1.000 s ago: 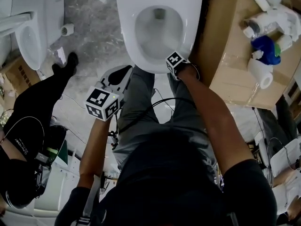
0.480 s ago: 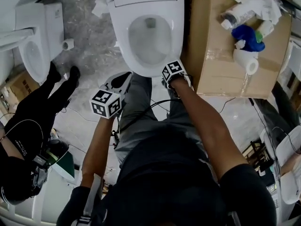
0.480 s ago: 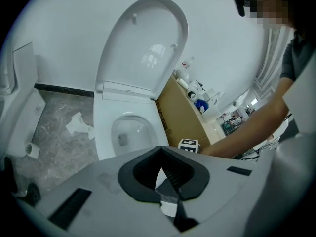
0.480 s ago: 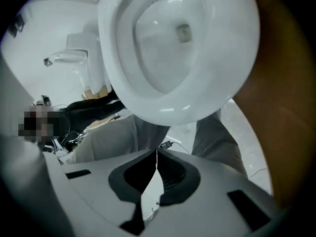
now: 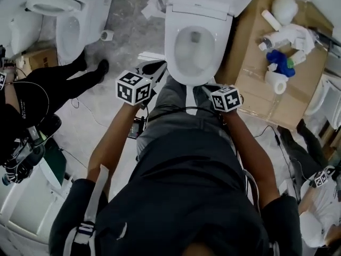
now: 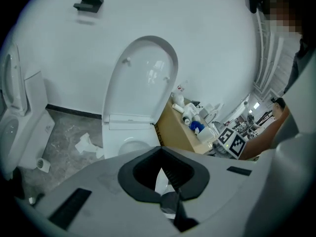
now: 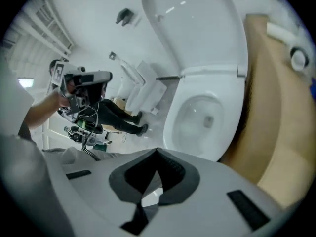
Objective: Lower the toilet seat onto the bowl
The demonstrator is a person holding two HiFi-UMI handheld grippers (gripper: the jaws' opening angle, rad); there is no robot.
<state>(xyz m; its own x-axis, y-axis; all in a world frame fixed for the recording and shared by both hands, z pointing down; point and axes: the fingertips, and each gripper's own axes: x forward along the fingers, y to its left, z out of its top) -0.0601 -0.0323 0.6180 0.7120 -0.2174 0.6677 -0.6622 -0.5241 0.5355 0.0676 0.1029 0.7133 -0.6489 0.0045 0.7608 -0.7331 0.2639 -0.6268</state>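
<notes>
I count two toilets for certain — the toilet ahead (image 5: 171, 41) and the toilet far left (image 5: 88, 15). Two grippers: the left gripper (image 6: 161, 169) and the right gripper (image 7: 157, 169), each with one marker cube, the left cube (image 5: 133, 87) and the right cube (image 5: 225, 98); a third cube (image 5: 322, 177) shows near right. Three people: the holder (image 5: 181, 196), a person in black (image 5: 37, 97) on the left, another person (image 5: 319, 217) near right. Two cardboard boxes — the big box (image 5: 250, 97) on the right, the small box (image 5: 37, 58) far left. Two paper rolls: the floor roll (image 5: 107, 35) and the box-top roll (image 5: 277, 81). Two black shoes (image 5: 80, 63). One crumpled paper (image 5: 152, 8). The rest of the heap on the big box I can't count apart.
</notes>
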